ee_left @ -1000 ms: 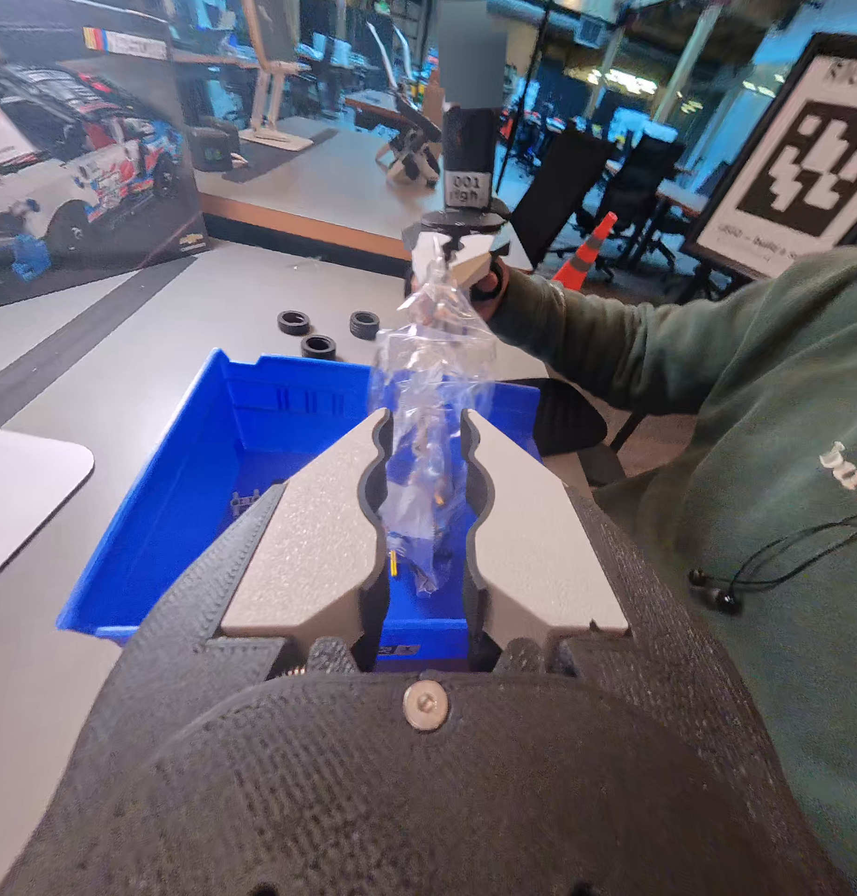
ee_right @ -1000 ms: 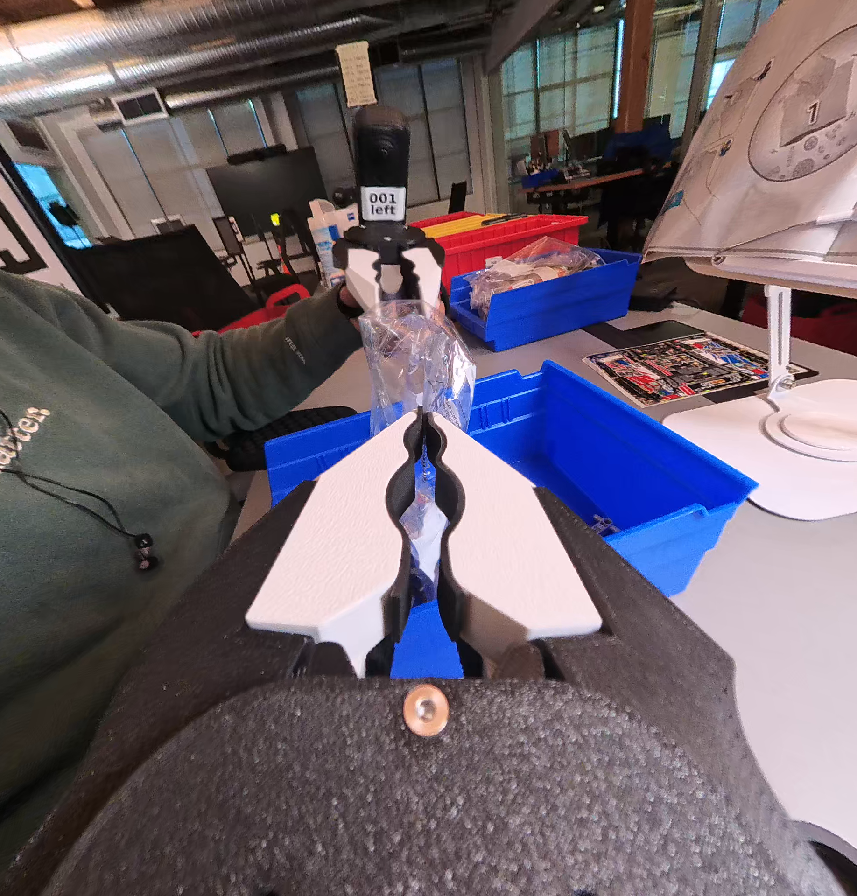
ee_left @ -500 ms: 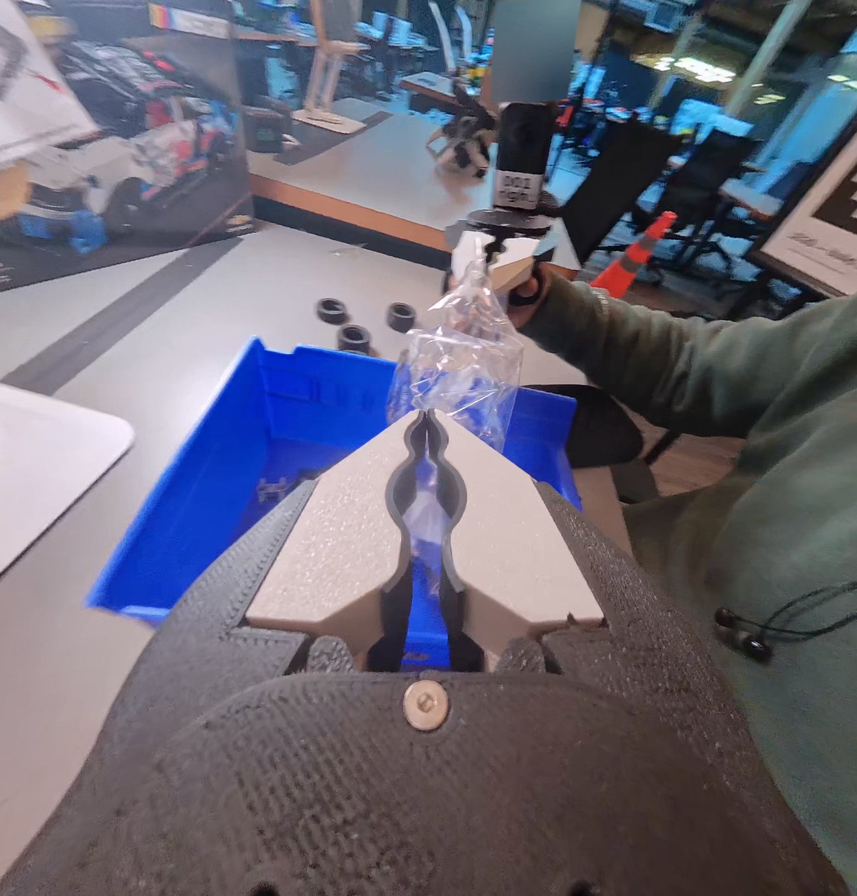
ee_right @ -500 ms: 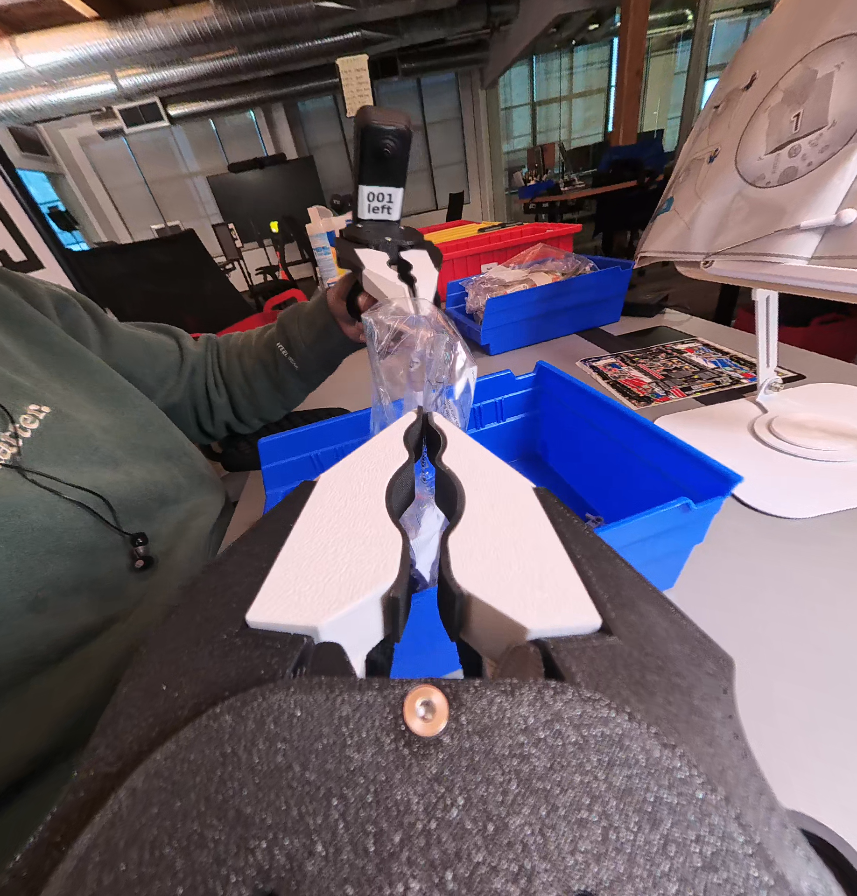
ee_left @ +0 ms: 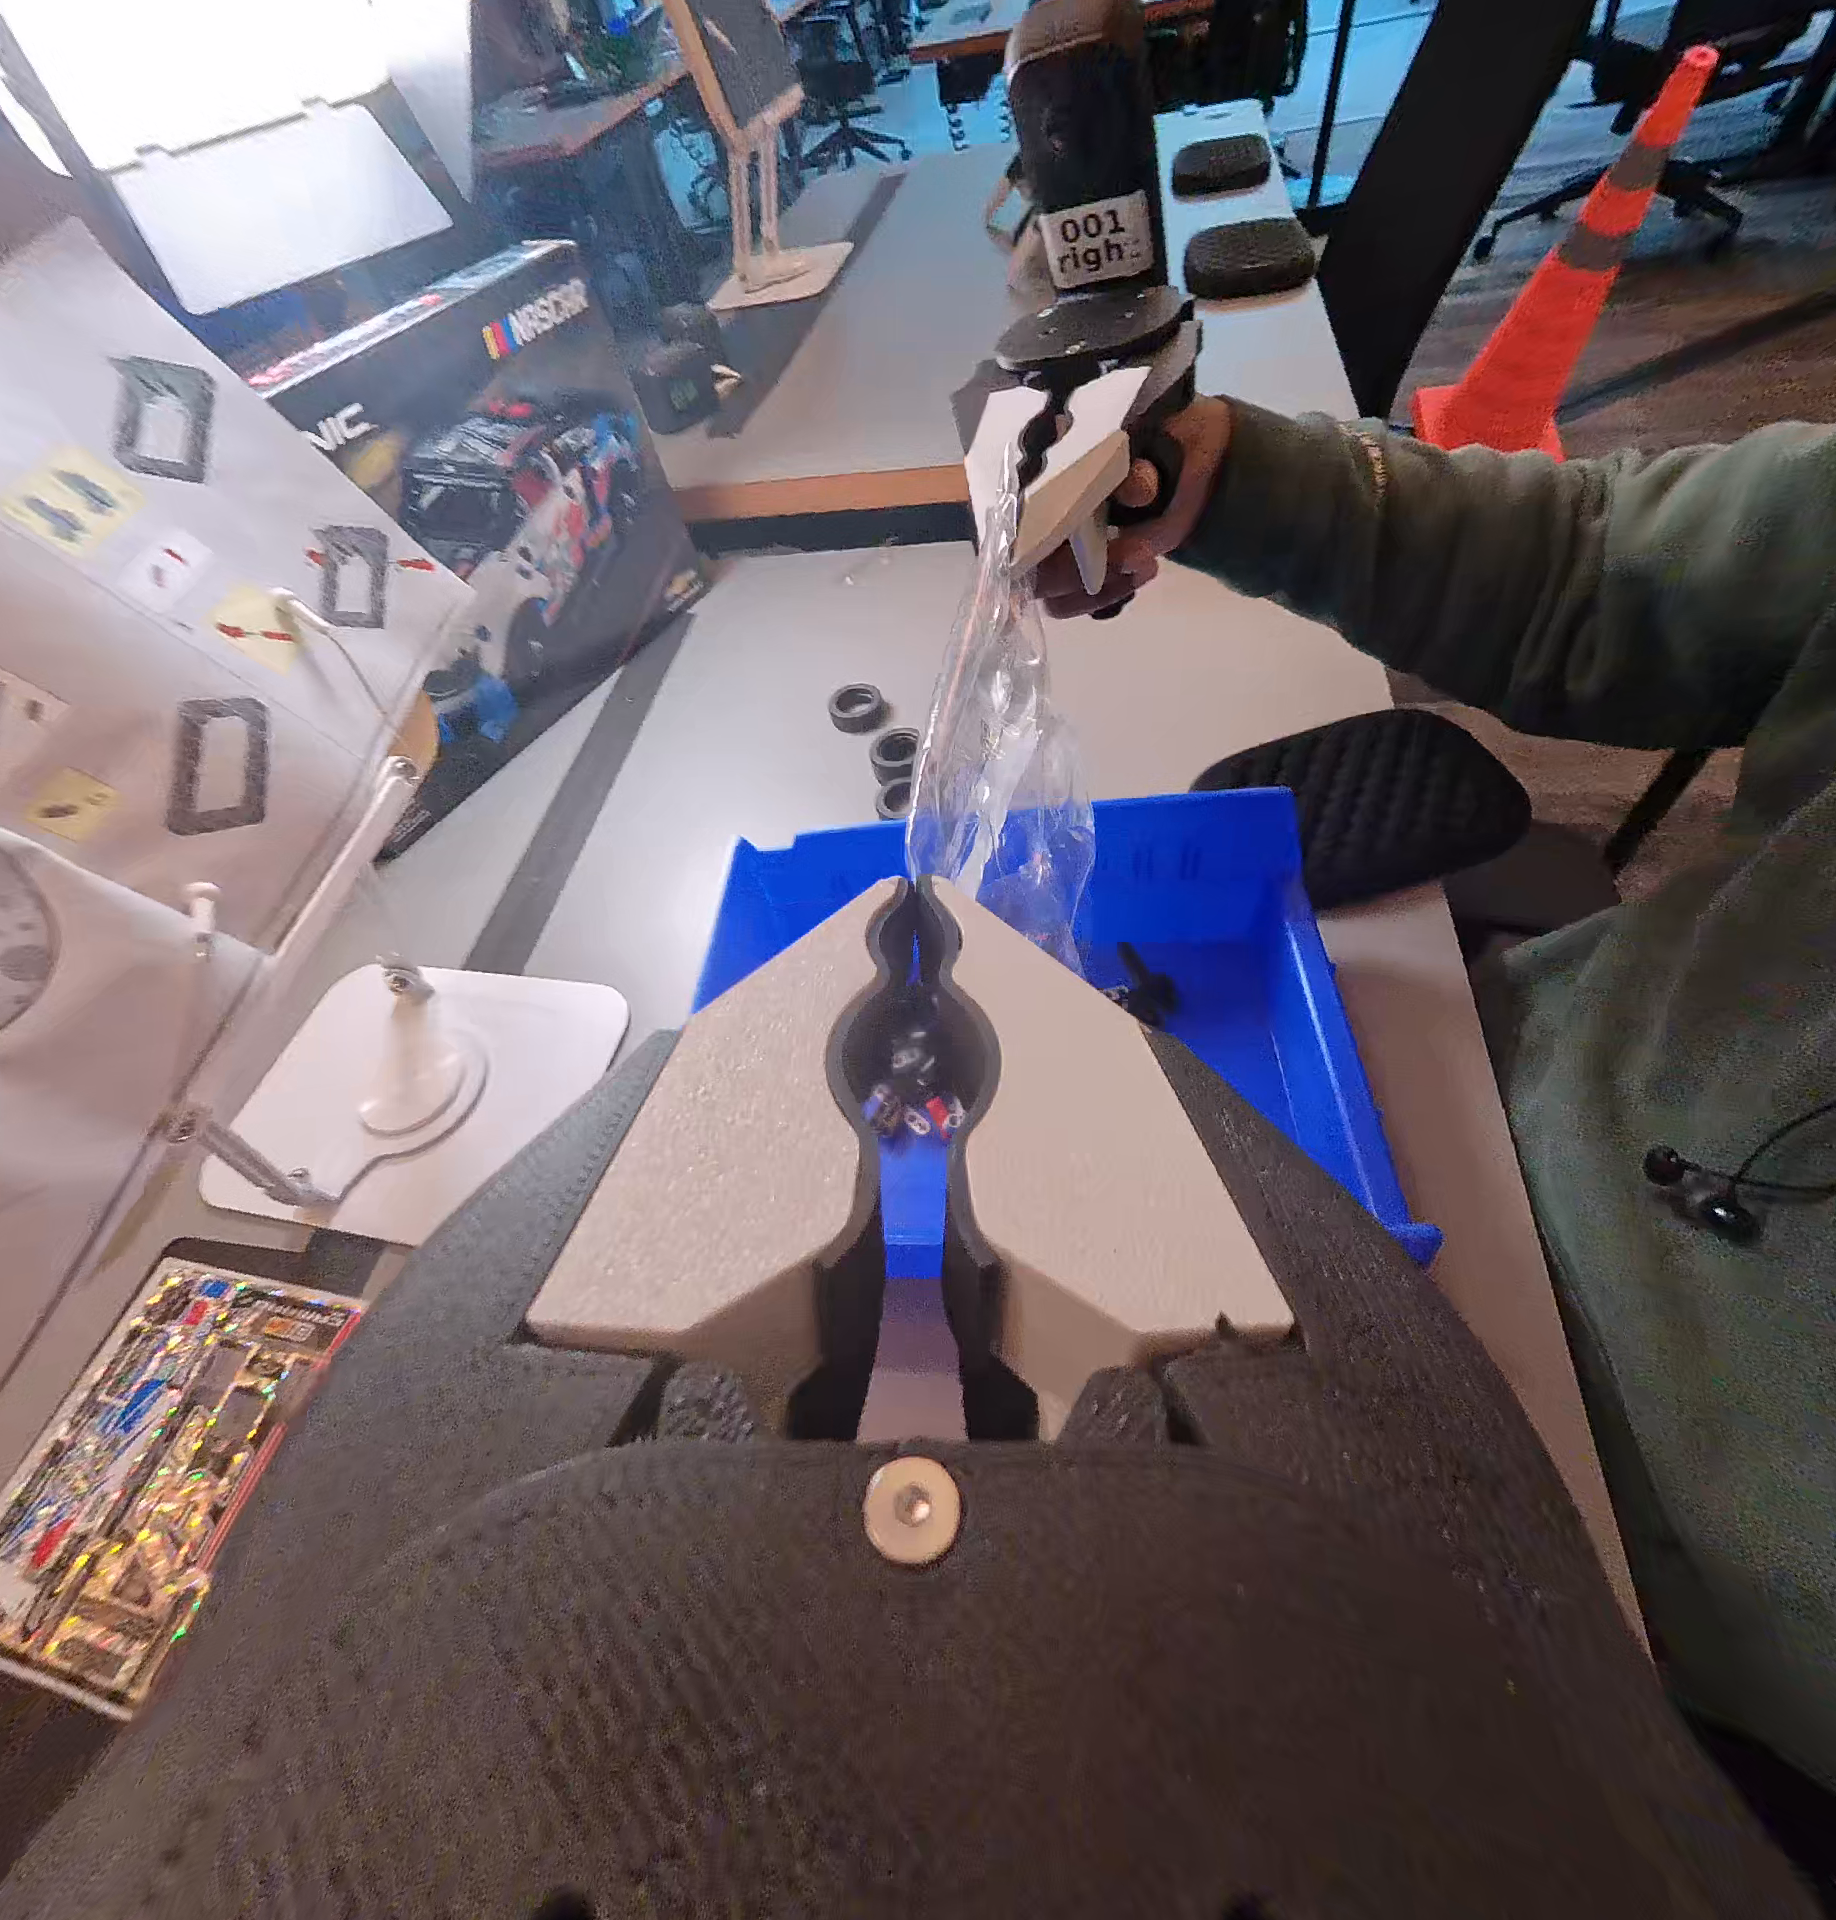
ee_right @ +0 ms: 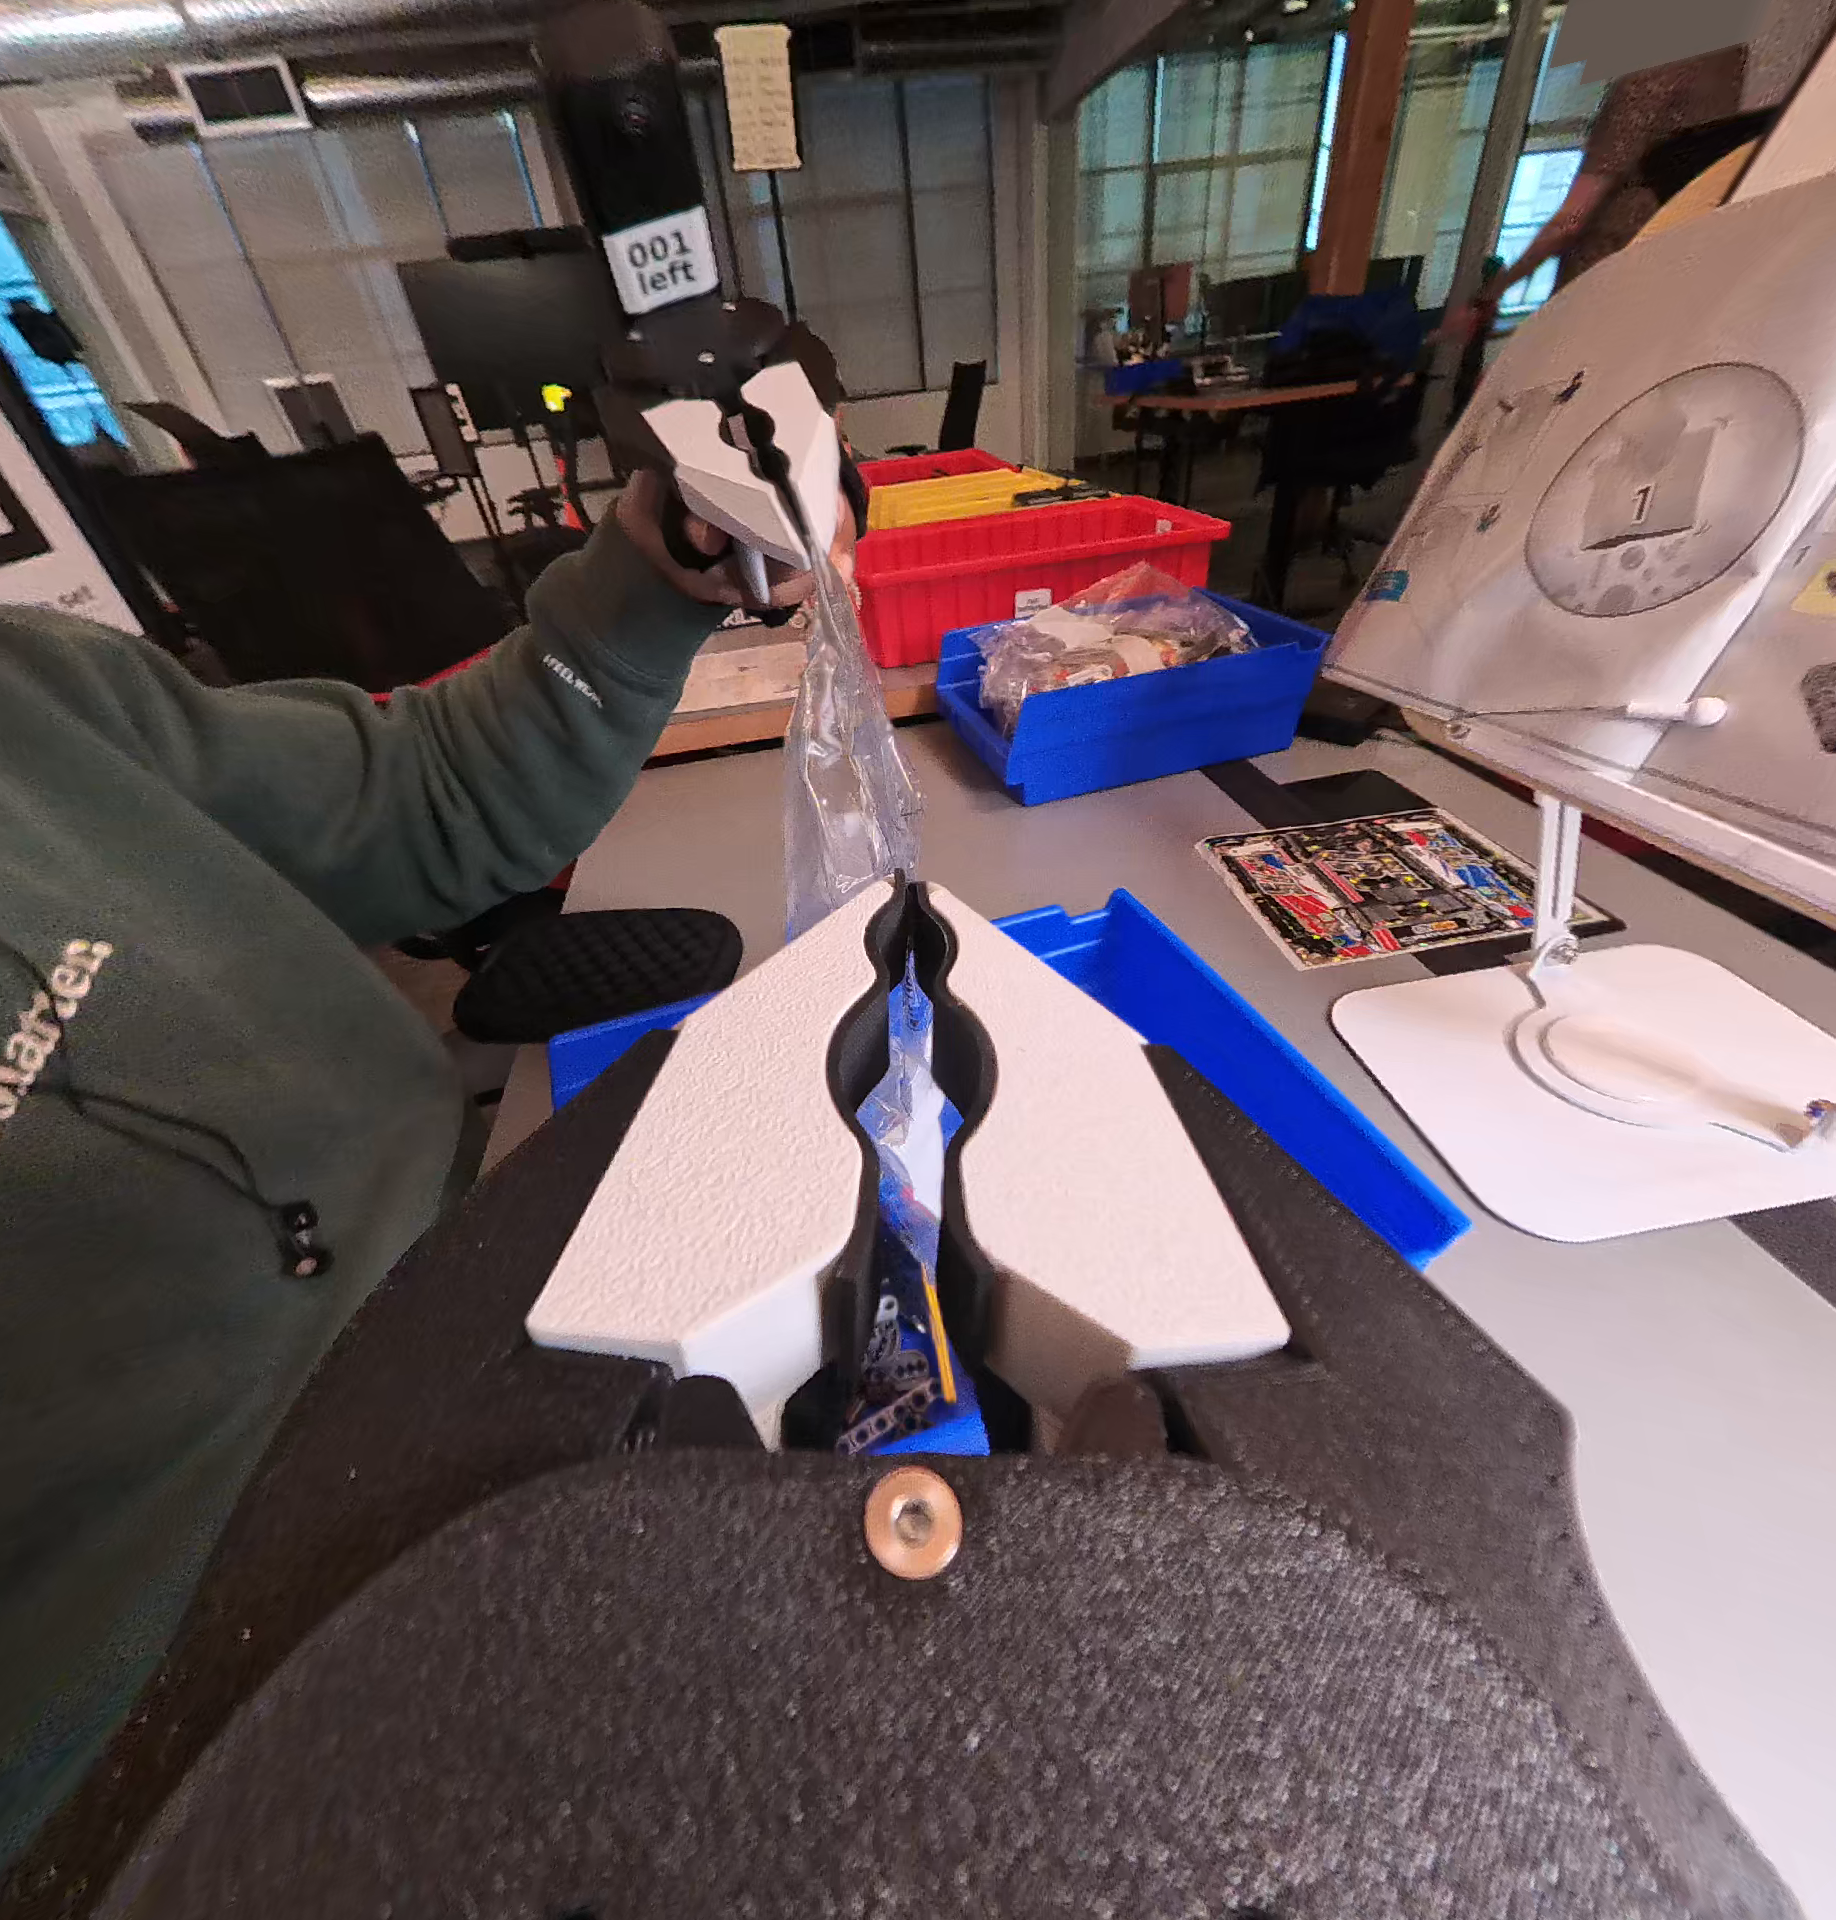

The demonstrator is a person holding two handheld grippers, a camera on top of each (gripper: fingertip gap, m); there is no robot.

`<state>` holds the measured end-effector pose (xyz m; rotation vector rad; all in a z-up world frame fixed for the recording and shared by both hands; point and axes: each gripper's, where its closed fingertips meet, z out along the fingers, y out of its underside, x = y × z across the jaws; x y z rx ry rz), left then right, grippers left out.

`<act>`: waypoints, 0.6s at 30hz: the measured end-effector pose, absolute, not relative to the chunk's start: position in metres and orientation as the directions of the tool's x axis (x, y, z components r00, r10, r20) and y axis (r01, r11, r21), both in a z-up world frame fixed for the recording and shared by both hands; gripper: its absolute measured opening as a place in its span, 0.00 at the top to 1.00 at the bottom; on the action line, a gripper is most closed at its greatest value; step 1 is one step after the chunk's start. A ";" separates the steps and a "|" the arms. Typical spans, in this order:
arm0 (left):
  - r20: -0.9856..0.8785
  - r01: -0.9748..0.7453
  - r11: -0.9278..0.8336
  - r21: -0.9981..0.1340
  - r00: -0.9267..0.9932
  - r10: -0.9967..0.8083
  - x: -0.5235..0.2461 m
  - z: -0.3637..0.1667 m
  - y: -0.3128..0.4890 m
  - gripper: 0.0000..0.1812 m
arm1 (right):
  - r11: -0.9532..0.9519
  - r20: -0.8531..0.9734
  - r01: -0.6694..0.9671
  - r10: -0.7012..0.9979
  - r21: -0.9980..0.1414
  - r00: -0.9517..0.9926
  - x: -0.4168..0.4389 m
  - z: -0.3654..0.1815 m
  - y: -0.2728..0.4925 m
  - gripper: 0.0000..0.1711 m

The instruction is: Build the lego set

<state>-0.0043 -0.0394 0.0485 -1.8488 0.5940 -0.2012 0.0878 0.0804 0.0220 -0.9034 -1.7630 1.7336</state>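
A clear plastic bag point(ee_left: 987, 748) is stretched between my two grippers above a blue bin point(ee_left: 1298, 987). My left gripper point(ee_left: 914, 888) is shut on the bag's lower end. My right gripper point(ee_left: 1013, 540) is shut on its upper end, farther off and higher. In the right wrist view my right gripper point(ee_right: 909, 888) pinches the bag point(ee_right: 841, 769), which runs up to my left gripper point(ee_right: 800, 540). Small Lego pieces point(ee_left: 914, 1091) lie in the bin under the bag. They also show through the finger gap in the right wrist view point(ee_right: 893, 1351), over the blue bin point(ee_right: 1257, 1060).
Black tyres point(ee_left: 860, 712) lie beyond the bin. The Lego box point(ee_left: 519, 447), an instruction booklet point(ee_right: 1672, 520) on a white stand point(ee_right: 1620, 1091) and a sticker sheet point(ee_right: 1381, 883) lie to one side. A blue bin of bags point(ee_right: 1153, 738) and a red bin point(ee_right: 997, 582) stand farther back.
My left gripper, open around the bag a second ago, has shut on it. Both grippers have since risen and drawn apart, stretching the bag over the bin.
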 end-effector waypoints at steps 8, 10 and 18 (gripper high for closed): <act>-0.111 -0.271 -0.287 -0.919 0.875 -0.472 -0.016 0.051 -0.047 1.00 | 0.006 -0.112 0.190 0.790 -0.982 -0.602 0.068 0.027 0.081 1.00; -0.070 -0.251 -0.340 -0.906 0.882 -0.466 -0.019 0.032 -0.045 1.00 | 0.025 -0.178 0.330 0.804 -0.944 -0.568 0.058 -0.009 0.083 1.00; -0.015 -0.154 -0.313 -0.937 0.914 -0.405 -0.037 0.034 -0.043 1.00 | 0.028 -0.171 0.314 0.791 -0.949 -0.587 0.050 -0.011 0.070 1.00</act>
